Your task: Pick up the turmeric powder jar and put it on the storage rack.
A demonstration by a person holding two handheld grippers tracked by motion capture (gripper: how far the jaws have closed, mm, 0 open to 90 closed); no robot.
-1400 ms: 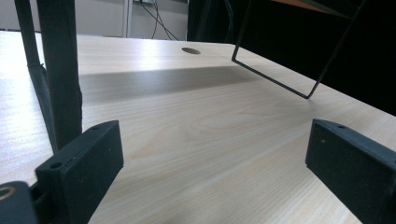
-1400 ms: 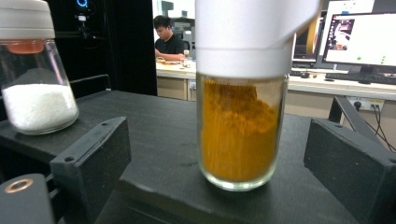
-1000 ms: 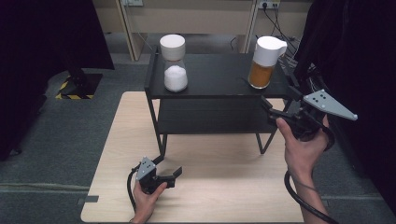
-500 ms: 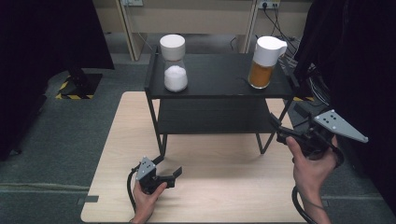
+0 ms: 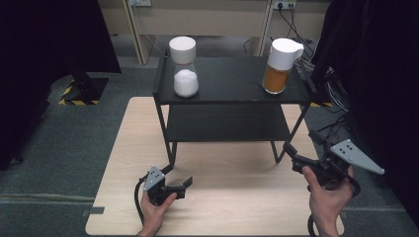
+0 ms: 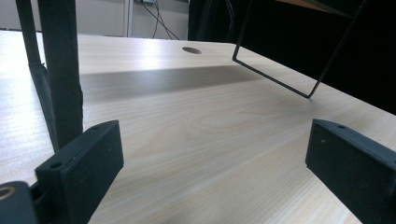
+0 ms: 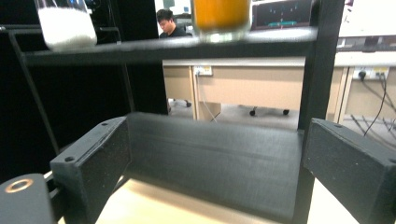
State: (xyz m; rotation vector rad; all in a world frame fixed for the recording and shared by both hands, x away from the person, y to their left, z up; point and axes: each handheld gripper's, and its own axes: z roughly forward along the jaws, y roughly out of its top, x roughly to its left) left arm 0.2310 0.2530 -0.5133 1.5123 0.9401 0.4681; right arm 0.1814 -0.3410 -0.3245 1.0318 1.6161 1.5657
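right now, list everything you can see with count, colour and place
light wooden table: 1, pale wood, centre, on grey floor
black two-tier metal shelf rack: 1, black, standing on the table's far half
glass jar of white powder with white lid: 1, top shelf, left
glass jar of orange powder with white lid: 1, top shelf, right
left gripper: 1, black, open, low over the table's near left
right gripper: 1, black, open, beside the rack's right legs

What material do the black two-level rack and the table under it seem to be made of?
The rack looks like matte black painted metal, judging by its thin straight legs and flat dull shelves, though coated wood shelves are possible. The table looks like pale wood or laminate: fine grain lines, a slight sheen.
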